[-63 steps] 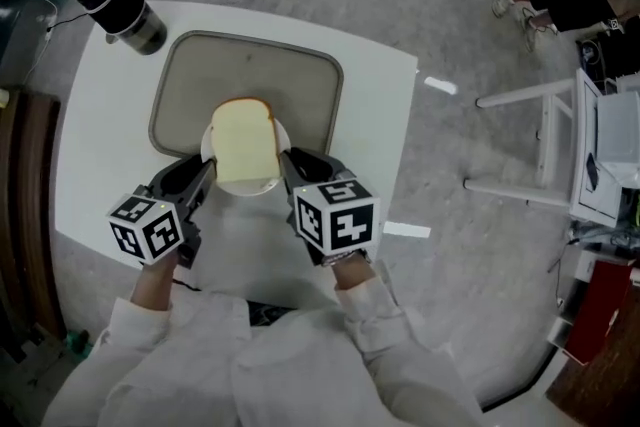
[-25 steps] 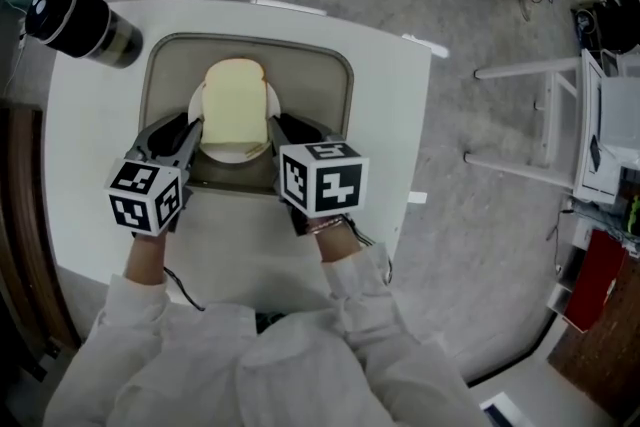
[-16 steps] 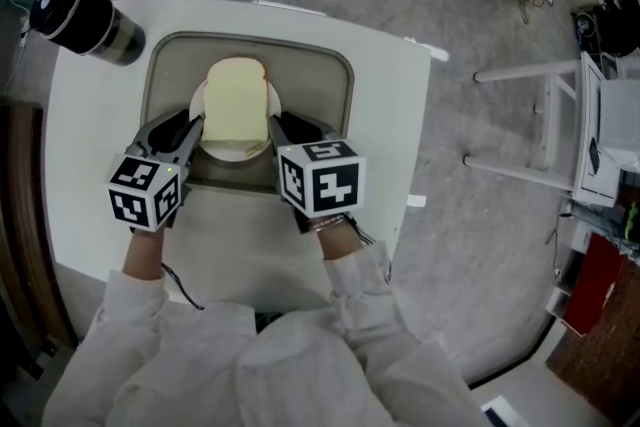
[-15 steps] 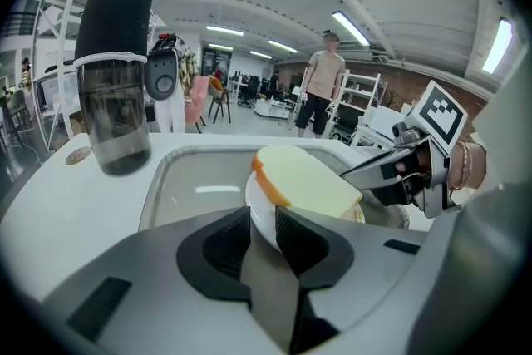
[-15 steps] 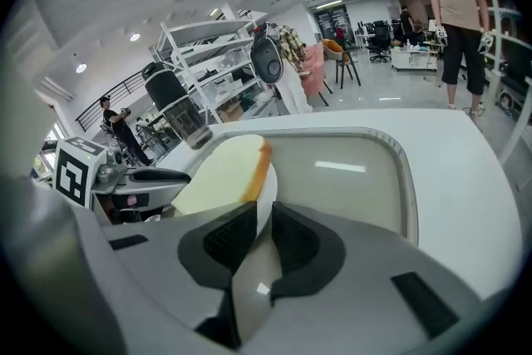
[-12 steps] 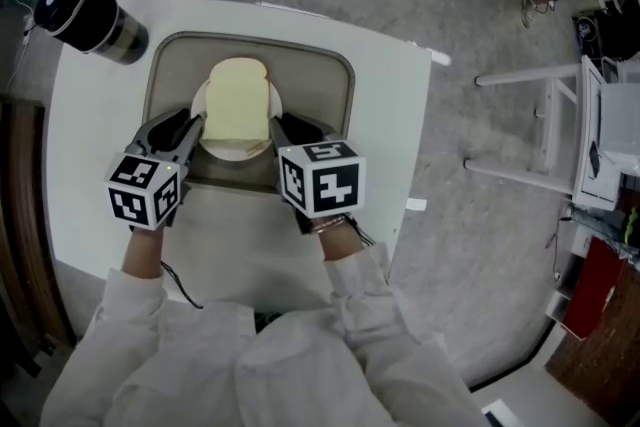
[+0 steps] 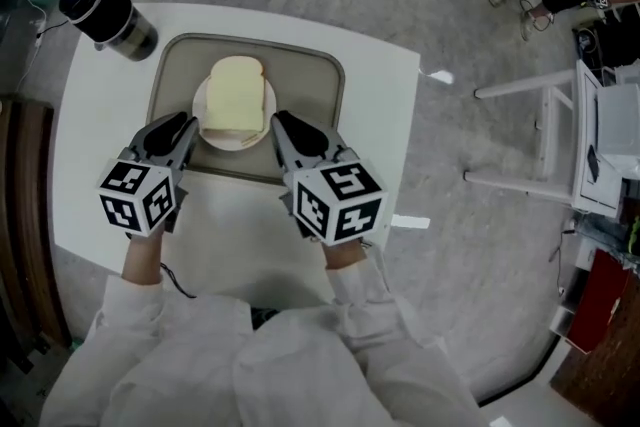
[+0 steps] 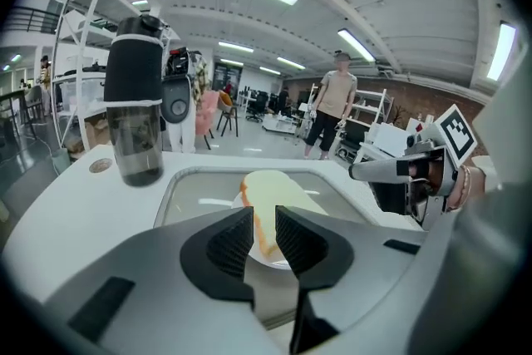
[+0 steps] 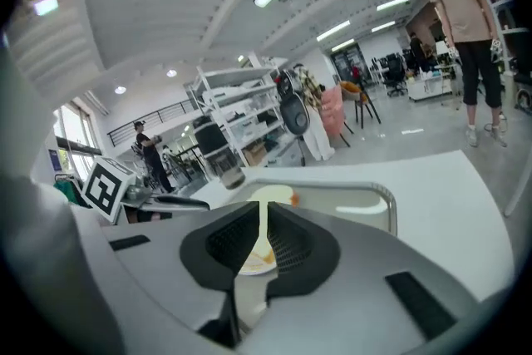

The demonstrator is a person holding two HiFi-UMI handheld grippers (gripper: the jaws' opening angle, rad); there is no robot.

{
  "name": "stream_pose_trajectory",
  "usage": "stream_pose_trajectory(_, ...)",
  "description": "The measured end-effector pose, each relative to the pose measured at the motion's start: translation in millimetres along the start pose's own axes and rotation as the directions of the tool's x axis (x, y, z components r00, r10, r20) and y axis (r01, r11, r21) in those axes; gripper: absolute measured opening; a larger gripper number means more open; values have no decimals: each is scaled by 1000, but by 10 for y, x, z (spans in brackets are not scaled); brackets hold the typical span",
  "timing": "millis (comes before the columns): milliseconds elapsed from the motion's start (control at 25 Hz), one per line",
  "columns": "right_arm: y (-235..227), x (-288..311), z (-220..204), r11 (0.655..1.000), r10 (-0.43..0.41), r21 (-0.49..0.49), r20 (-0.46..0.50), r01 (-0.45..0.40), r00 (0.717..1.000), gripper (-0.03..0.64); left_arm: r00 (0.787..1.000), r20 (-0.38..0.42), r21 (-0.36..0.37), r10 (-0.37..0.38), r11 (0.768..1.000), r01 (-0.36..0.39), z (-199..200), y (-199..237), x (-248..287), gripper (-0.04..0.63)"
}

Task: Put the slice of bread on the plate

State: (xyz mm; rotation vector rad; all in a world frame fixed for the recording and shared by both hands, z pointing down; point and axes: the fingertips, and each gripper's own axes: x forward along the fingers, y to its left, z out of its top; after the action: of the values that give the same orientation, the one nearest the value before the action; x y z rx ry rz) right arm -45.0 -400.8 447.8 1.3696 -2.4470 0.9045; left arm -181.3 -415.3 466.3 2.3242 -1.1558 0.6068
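A pale slice of bread (image 7: pixel 236 93) lies on a small white plate (image 7: pixel 236 142), which rests on a grey tray (image 7: pixel 310 80). My left gripper (image 7: pixel 185 124) sits just left of the plate and my right gripper (image 7: pixel 279 119) just right of it, both clear of its rim. Each has its jaws drawn together with nothing between them. In the left gripper view the bread (image 8: pixel 278 189) shows beyond the left gripper (image 8: pixel 264 216), and the right gripper's fingers (image 8: pixel 384 170) reach in from the right. In the right gripper view the bread (image 9: pixel 271 195) lies past the right gripper (image 9: pixel 263 216).
A dark bottle (image 7: pixel 108 10) stands on the white table (image 7: pixel 385 125) at its far left corner, beside the tray. White chair legs (image 7: pixel 520 145) are on the floor to the right. A person (image 8: pixel 334 114) stands far back in the room.
Both grippers have drawn back from the plate's sides toward me. The plate with the bread, carried between them 2.5 s ago, now stays on the tray.
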Motion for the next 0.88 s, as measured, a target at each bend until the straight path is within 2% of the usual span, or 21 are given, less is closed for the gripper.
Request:
stream_pose_trajectory(80,92,-187,103,999,39,-28,60,-38,997,35,999,33,1,-7,1000,7,41,-149,-98,82)
stream_pose_trajectory(160,176,-347,150,997,70,-50,77,-66,995,32,994,99,-8,-55,998,56,128,-350,-211,81)
stream_pose_trajectory(240,258,-529,202,994,95,-68,102,-88,990,32,973,186,-21,-135,990,141,234,-610,-345,80)
stream_pose_trajectory(320,346,-755,264,990,125,-78,143,-115,982,32,951,251,-24,-179,981,191,307,-851,-481,69)
stream_pose_trajectory(560,585,-1446,205,957,257,-182,165,-227,952,32,923,330,-4,-198,978,210,284,-1498,-819,23)
stream_pose_trajectory(880,685,-2221,-72,949,256,-228,156,-217,954,32,917,352,20,-188,981,193,22,-2207,-1258,12)
